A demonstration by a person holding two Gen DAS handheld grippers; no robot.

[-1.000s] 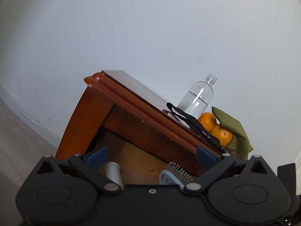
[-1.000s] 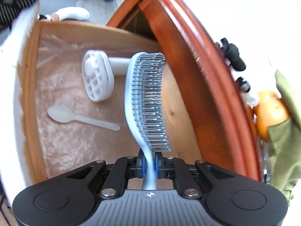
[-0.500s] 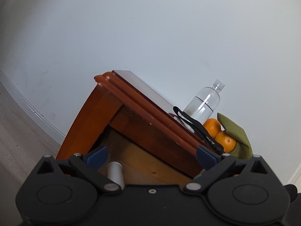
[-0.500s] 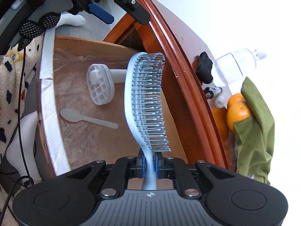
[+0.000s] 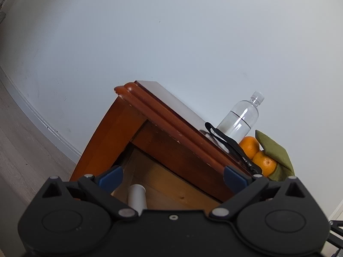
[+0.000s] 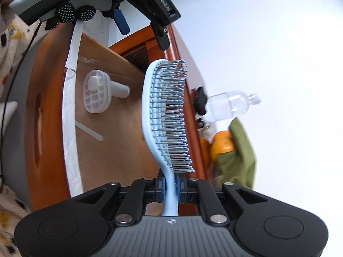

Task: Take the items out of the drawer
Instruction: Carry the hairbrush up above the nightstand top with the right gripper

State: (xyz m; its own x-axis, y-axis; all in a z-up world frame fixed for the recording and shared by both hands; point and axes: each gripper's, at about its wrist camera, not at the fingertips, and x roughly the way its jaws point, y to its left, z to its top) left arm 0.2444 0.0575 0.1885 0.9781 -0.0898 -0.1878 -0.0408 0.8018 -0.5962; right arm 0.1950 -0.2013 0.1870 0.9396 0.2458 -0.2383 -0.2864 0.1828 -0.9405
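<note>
Between the fingers of the right gripper (image 6: 170, 187) stands a light-blue hairbrush (image 6: 166, 115), pinched by its narrow handle; the head rises upright before the camera with its bristles facing right. Behind the brush lies the open drawer (image 6: 120, 150) of a reddish wooden table (image 5: 154, 115), its floor of pale wood and its front edge lined with a white strip. On the drawer floor, left of the brush, rests a white plastic masher (image 6: 100, 90), grid head toward the drawer front and handle pointing toward the table. Just below it a white spoon handle (image 6: 90, 131) shows, its bowl hidden by the white strip.

On the tabletop, right of the brush, a clear bottle (image 6: 229, 105) lies blurred beside a black strap (image 6: 200, 102), oranges (image 6: 223, 146) and a green cloth (image 6: 240, 160). The left gripper (image 5: 172, 174) hangs low in front of the drawer with its blue-tipped fingers (image 5: 111, 175) spread wide and holding nothing; it also shows at the top of the right wrist view. From the left wrist view the masher handle (image 5: 137, 197) appears between the fingers, and the bottle (image 5: 242, 120) stands upright near the far right corner, next to the strap (image 5: 227, 142), two oranges (image 5: 257, 156) and the cloth (image 5: 276, 154).
</note>
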